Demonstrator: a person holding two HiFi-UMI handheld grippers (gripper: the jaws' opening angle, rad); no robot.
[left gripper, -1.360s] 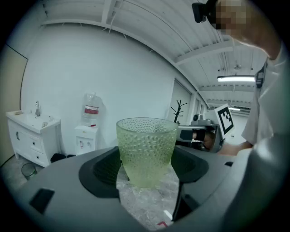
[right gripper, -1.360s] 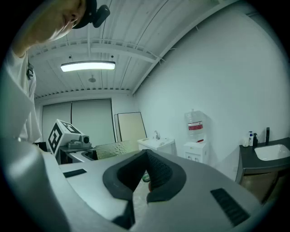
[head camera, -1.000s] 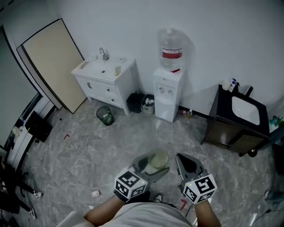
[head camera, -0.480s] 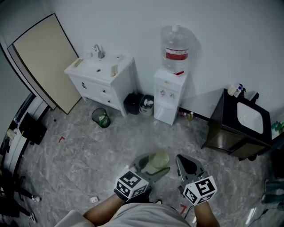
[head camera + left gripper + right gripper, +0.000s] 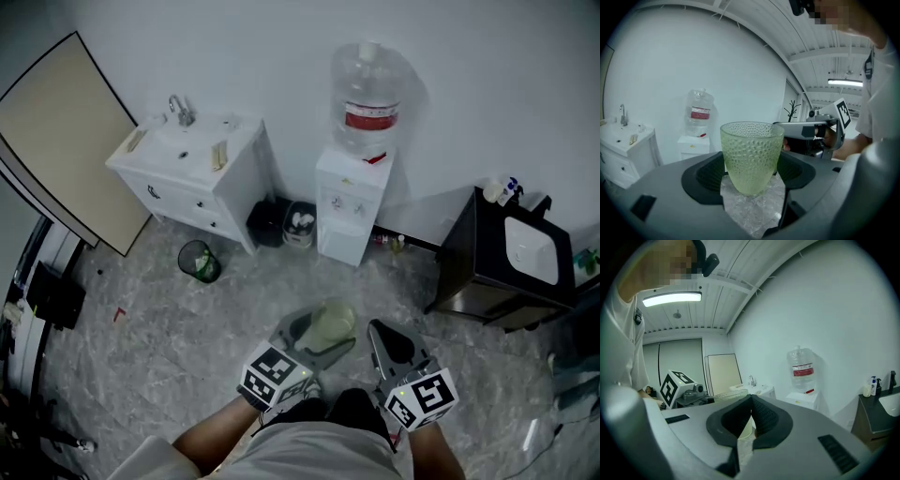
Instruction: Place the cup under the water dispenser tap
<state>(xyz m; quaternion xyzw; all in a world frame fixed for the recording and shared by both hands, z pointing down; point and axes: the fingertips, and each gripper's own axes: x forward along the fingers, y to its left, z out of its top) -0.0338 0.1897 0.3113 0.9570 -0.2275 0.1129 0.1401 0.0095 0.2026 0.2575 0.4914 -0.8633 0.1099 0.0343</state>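
A pale green dimpled glass cup (image 5: pixel 329 327) stands upright between the jaws of my left gripper (image 5: pixel 317 336), which is shut on it, low in the middle of the head view. In the left gripper view the cup (image 5: pixel 751 157) fills the gap of that gripper (image 5: pixel 751 174). My right gripper (image 5: pixel 395 344) is just right of it, shut with nothing in it; its tips meet in the right gripper view (image 5: pixel 751 414). The white water dispenser (image 5: pixel 349 202) with a clear bottle (image 5: pixel 367 98) stands against the far wall, well ahead of both grippers.
A white vanity with a sink (image 5: pixel 192 169) stands left of the dispenser, with a black bin (image 5: pixel 267 223) between them. A green wire bin (image 5: pixel 199 261) sits on the marble floor. A dark cabinet with a basin (image 5: pixel 511 258) is at the right. A beige board (image 5: pixel 56 131) leans at the far left.
Both grippers and the head view have moved forward across the floor toward the dispenser, which now looks larger. The cup stays held in the left gripper.
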